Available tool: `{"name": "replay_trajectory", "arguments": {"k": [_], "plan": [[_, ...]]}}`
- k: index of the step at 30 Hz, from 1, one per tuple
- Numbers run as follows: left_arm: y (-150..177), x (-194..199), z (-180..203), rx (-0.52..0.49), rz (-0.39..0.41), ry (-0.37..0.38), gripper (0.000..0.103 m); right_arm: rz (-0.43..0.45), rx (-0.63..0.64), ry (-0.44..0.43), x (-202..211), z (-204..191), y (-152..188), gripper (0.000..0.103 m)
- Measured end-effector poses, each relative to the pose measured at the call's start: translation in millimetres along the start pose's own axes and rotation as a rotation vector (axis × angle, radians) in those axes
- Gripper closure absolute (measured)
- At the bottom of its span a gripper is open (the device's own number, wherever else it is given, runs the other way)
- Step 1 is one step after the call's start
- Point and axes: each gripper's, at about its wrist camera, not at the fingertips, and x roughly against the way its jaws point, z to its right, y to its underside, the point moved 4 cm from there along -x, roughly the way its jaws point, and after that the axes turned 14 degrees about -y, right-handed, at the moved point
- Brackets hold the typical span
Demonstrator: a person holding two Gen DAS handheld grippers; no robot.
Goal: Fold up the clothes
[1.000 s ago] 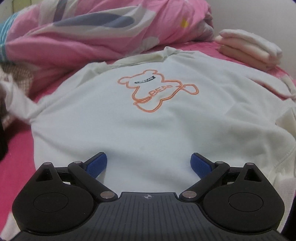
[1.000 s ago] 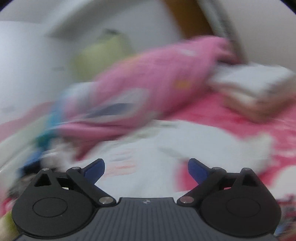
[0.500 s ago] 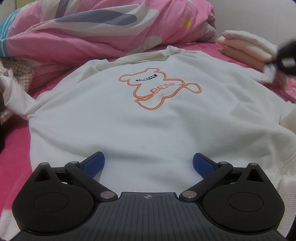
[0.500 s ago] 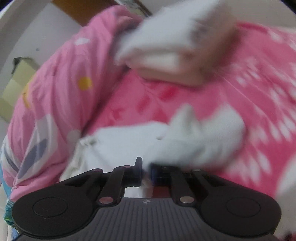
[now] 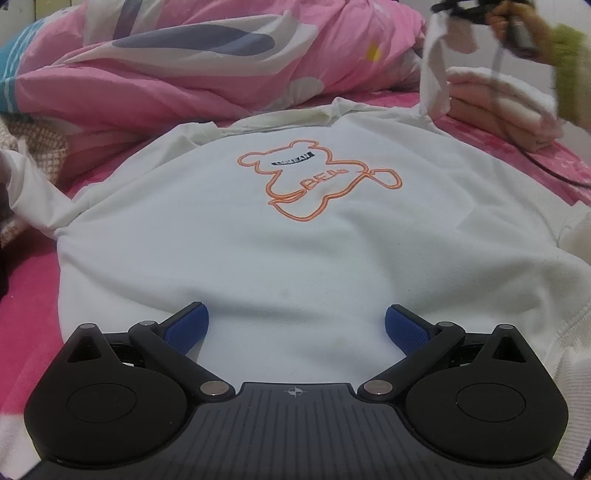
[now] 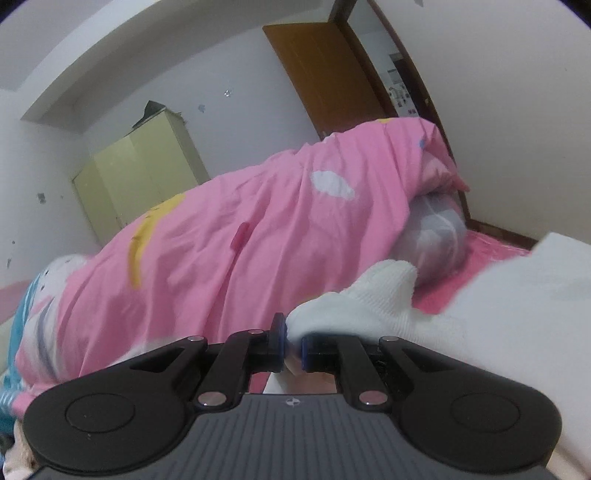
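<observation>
A white sweatshirt (image 5: 295, 251) with an orange bear outline (image 5: 314, 181) lies face up on the pink bed. My left gripper (image 5: 295, 325) hovers open over its hem, nothing between the blue pads. In the left wrist view my right gripper (image 5: 439, 7) is high at the top right, lifting the sweatshirt's right sleeve (image 5: 434, 70) off the bed. In the right wrist view that gripper (image 6: 293, 345) is shut on the sleeve's ribbed cuff (image 6: 354, 299), which bunches just past the fingers.
A crumpled pink duvet (image 5: 207, 62) lies behind the collar. A folded stack of pale clothes (image 5: 502, 103) sits at the back right. A green sleeve (image 5: 570, 74) of the person is at the right edge. A wardrobe (image 6: 144, 173) and a wooden door (image 6: 332, 74) stand beyond the bed.
My right gripper went from open to shut on the sleeve cuff, then swung up and across with it. The left gripper stayed over the hem.
</observation>
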Motion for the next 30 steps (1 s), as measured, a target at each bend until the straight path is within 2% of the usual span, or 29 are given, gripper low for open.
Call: {"name": "replay_trajectory", "arguments": {"k": [3, 6, 8, 9, 10, 11, 13, 17, 23, 27, 30], "plan": [[-1, 0, 0, -0.002, -0.004, 0.001, 0.0, 0.014, -0.019, 0.024, -33, 16, 6, 0.095], [-1, 0, 0, -0.002, -0.006, 0.0, 0.0, -0.031, -0.063, 0.084, -66, 39, 26, 0.093], [-1, 0, 0, -0.001, -0.004, -0.001, 0.0, -0.137, -0.106, 0.121, -94, 57, 46, 0.09], [0, 0, 0, 0.0, -0.003, -0.001, 0.0, -0.224, -0.133, 0.156, -106, 67, 60, 0.08], [0, 0, 0, 0.0, -0.002, -0.002, 0.0, -0.311, -0.159, 0.198, -114, 75, 74, 0.064], [0, 0, 0, 0.001, -0.002, -0.002, 0.0, -0.386, -0.189, 0.241, -115, 81, 86, 0.057], [0, 0, 0, 0.001, -0.001, -0.002, 0.0, -0.521, -0.25, 0.313, -115, 92, 108, 0.055], [0, 0, -1, 0.003, 0.001, -0.001, 0.0, -0.494, -0.346, 0.16, -46, 80, 106, 0.05], [-1, 1, -1, 0.006, 0.003, -0.005, 0.0, -0.385, -0.291, -0.045, 128, 21, 84, 0.031], [-7, 8, -9, 0.004, 0.001, -0.028, 0.001, -0.309, -0.274, -0.118, 238, -15, 92, 0.026], [-17, 28, -35, 0.019, 0.045, -0.107, 0.001, -0.276, -0.3, -0.139, 288, -37, 111, 0.026]]}}
